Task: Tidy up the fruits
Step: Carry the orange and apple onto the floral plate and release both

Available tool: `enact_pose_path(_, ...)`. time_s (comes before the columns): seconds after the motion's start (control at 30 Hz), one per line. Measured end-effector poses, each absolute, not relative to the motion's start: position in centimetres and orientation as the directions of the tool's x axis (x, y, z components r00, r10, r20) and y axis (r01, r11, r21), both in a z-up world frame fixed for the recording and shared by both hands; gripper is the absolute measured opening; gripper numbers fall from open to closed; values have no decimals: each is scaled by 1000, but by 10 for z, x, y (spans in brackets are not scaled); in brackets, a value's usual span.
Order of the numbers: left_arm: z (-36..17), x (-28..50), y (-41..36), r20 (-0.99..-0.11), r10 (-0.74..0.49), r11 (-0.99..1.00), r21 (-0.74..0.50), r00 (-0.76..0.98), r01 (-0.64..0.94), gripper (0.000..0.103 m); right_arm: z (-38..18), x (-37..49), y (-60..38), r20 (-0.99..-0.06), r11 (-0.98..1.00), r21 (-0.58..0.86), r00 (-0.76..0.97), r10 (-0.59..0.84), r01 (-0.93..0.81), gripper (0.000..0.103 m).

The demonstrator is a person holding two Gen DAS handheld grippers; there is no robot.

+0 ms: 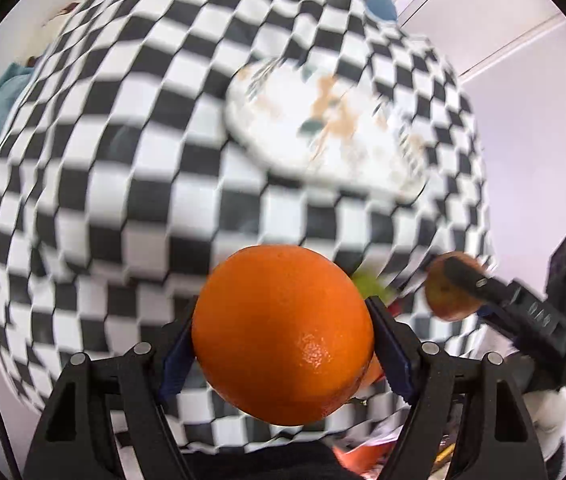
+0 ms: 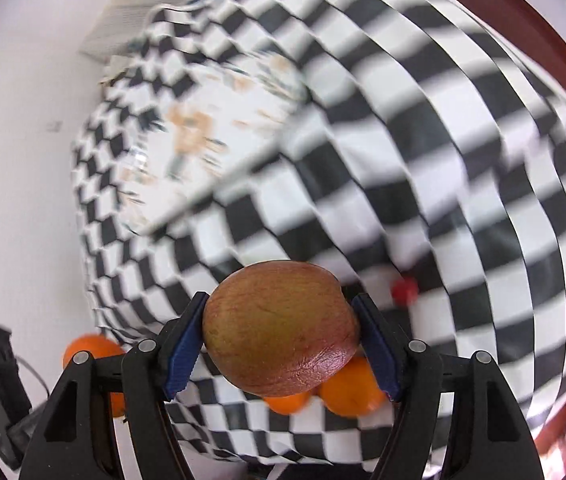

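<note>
Checkered cloth [image 1: 123, 160] covered the whole table, black and white squares smeared by blur in both wrist views. On it, well ahead of both grippers, sat a white plate [image 1: 283, 144] with a floral print, and nothing could be seen lying in it, though the blur left that uncertain.

Next in size came the orange [image 1: 283, 336], clamped between the blue pads of the left gripper [image 1: 283, 344]; the jaws stood fairly wide, spread by the fruit itself, and the orange hung clear above the cloth. The right gripper [image 2: 281, 340] had an apple [image 2: 279, 328], reddish and green-tinged, pinched the same way, pads pressed on either side of it. From the left wrist view that apple and the right gripper's dark body showed off to the right, well apart from the orange.

Below the apple, two more oranges [image 2: 349, 392] lay on the cloth, touching or nearly so. Something small and red [image 2: 404, 291] lay farther along, too blurred to name.

By these pictures the sorting looked barely begun: two fruits were in hand and lifted, none appeared delivered to the plate, and at least three pieces remained loose on the table.
</note>
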State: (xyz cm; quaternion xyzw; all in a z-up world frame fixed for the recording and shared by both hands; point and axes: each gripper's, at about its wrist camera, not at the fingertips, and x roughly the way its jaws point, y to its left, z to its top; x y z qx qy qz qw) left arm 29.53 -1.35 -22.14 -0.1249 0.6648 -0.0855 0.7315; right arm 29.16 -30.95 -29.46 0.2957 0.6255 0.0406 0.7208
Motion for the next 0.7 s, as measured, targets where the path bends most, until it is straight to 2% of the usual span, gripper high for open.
enact_pose_path(0.17,-223,372,-34,-957,-262,963,-268,121,-32,77,-288,380,-282,-882,852,467,186,432,237,74)
enact_pose_path(0.37,-261,452,-41,-975,-214,975,-217,53,-50,77,-327,468,-266,-907,885,422,89,413,194,74)
enact_pose_path(0.7,-298,504,-54,-992,-113,993,-112,-55,-25,77,-361,519,-275,-913,901,393,-37,406,185,75)
